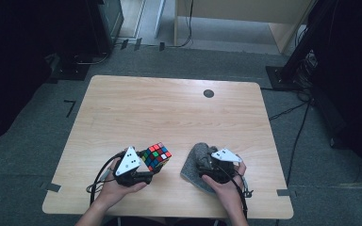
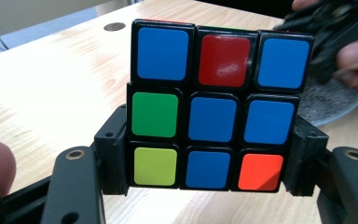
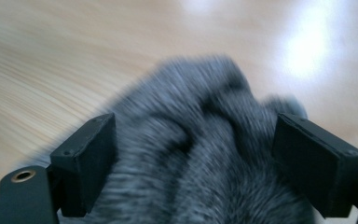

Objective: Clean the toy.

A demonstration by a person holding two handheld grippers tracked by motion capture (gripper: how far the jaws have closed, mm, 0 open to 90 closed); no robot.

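High view, table: your light wooden table (image 1: 169,108) stands on grey carpet, with a small dark round disc (image 1: 209,93) set in its far right part.
High view, left gripper: your left gripper (image 1: 152,165) sits near the front edge, left of centre, held in your left hand (image 1: 118,186), its grey three-cornered plate on top.
High view, cube: the puzzle cube (image 1: 155,156) is at the tip of that gripper, tilted, with mixed coloured squares facing up.
High view, right gripper: your right gripper (image 1: 206,162) lies near the front edge, right of centre, in your right hand (image 1: 226,186), over a grey cloth (image 1: 193,162) bunched on the table.
Left gripper view, jaws: your two black jaws press on the left and right sides of the cube (image 2: 216,109), clamped on its lower rows.
Left gripper view, cube face: mostly blue squares, with one red at top middle, green at middle left, yellow-green at lower left and orange at lower right.
Left gripper view, background: your other hand and the cloth (image 2: 321,100) show at the upper right.
Right gripper view, jaws: your jaws stand apart with a raised fold of the cloth (image 3: 200,154) between them; the picture is blurred, so you cannot tell whether they grip it.
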